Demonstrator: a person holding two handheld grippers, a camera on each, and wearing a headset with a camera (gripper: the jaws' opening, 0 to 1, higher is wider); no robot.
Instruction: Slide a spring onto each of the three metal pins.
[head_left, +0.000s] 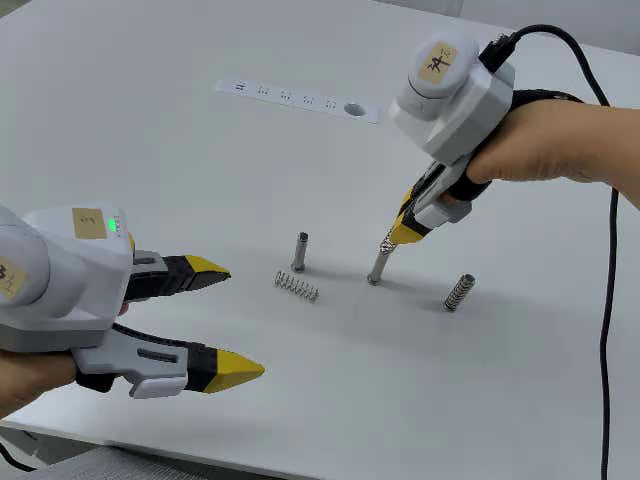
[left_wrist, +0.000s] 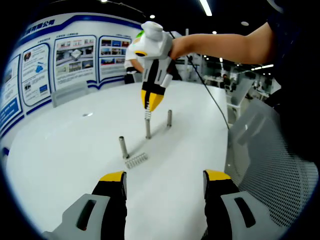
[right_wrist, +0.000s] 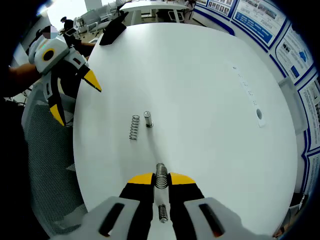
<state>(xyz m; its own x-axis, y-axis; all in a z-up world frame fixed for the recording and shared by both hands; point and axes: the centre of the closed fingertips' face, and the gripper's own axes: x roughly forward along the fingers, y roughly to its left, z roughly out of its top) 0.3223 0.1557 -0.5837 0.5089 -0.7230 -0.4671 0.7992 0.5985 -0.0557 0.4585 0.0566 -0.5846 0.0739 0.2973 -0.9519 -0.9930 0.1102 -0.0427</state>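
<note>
The middle pin (head_left: 377, 268) stands upright on the white table (head_left: 150, 150) and serves as the reference point. The right gripper (head_left: 398, 236) is positioned directly above the middle pin, and its yellow-tipped jaws are clamped on the held spring (head_left: 386, 244). The lower end of the held spring meets the top of the middle pin. Whether its coils have started over the pin cannot be determined. In the right gripper view, the held spring (right_wrist: 161, 176) sits pinched between the closed jaw tips. The bare pin (head_left: 300, 251) stands near the middle pin, on the side facing the left gripper (head_left: 222, 320). The loose spring (head_left: 297, 286) lies flat on the table just beside the base of the bare pin, apart from the middle pin. The third pin (head_left: 459, 292) stands near the middle pin on the opposite side and carries the fitted spring (head_left: 461, 287) along its length. The left gripper hovers well apart from the middle pin, beyond the bare pin, with its jaws spread wide and nothing between them. A white strip (head_left: 300, 100) lies flat on the table well beyond the middle pin. A black cable (head_left: 605, 300) hangs from the right gripper, past the third pin.
</note>
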